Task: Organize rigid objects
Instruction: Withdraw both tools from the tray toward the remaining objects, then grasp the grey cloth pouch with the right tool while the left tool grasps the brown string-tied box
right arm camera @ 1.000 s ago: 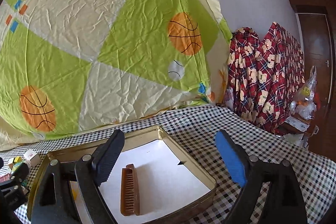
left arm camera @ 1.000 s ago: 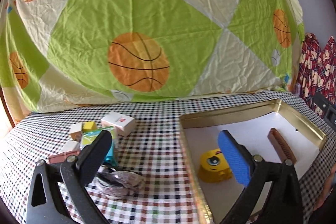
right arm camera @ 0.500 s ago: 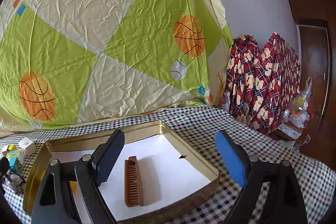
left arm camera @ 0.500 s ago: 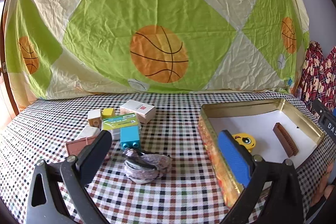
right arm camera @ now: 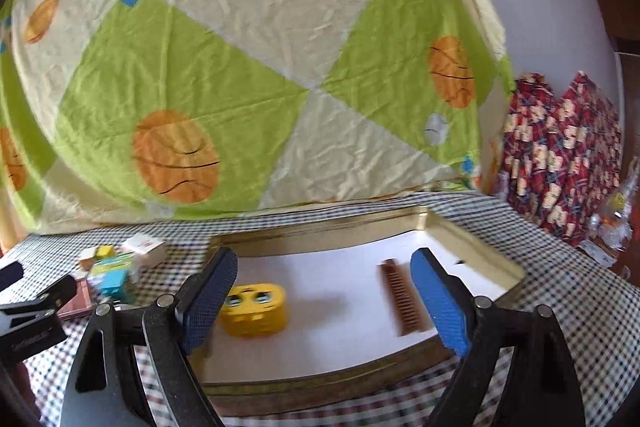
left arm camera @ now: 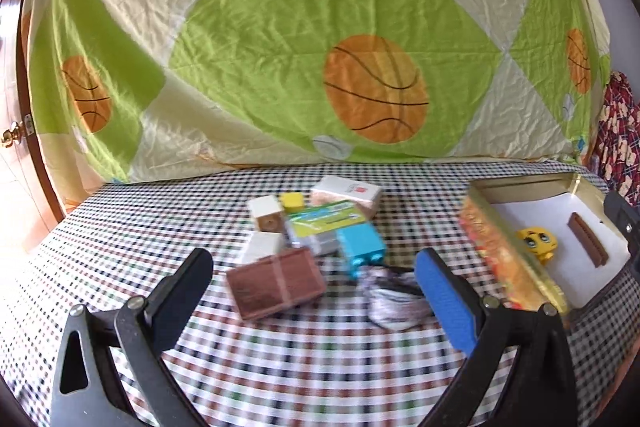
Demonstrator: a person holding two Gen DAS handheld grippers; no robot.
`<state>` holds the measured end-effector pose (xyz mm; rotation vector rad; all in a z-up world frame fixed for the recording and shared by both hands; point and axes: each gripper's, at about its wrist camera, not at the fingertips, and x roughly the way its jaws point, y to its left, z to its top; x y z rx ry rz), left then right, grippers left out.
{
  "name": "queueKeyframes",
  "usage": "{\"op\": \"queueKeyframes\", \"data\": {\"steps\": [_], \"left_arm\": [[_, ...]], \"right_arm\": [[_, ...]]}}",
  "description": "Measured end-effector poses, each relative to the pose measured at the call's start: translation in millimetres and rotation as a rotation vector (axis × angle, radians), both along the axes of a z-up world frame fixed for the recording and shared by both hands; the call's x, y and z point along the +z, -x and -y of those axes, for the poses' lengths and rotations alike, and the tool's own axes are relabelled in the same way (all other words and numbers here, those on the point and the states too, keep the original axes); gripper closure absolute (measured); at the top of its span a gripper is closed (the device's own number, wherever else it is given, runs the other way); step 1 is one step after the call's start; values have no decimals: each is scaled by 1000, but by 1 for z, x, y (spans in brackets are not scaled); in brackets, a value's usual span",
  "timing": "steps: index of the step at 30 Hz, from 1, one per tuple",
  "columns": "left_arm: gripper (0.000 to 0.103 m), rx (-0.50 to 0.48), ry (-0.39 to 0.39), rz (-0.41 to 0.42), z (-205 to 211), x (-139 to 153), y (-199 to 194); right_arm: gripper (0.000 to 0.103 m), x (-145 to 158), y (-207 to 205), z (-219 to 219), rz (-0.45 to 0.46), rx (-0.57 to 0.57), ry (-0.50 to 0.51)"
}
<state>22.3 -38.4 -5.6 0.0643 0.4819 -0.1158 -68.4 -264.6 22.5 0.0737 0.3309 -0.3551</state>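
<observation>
Where blocks (left arm camera: pixel 360 251) crowd, thread bundle (left arm camera: pixel 394 301) foremost

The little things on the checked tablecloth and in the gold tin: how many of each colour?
White boxes: 3
Yellow, cube and toy: 2
Brown, box and comb: 2
Green-topped packet: 1
Blue block: 1
Grey bundle: 1
Total: 10
</observation>
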Motion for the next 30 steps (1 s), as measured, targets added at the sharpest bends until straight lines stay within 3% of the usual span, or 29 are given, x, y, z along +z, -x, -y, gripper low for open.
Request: {"op": "queueKeyframes", "data": {"steps": [9,15,24,30], "left_arm": [[1,91,75,-84,-67,-9,-30],[1,135,107,-120,-95,-15,-50],[1,167,123,-154,-109,-20,-57],[1,155,95,-149,-107,-19,-55]], "right_arm": [[13,-7,-27,-66,-62,169,-27],[13,-17,-55,-103,-185,291,-26],[13,-28,-86,-132,-295,381,20],[13,-46,-117,-139,-453,417,27]]}}
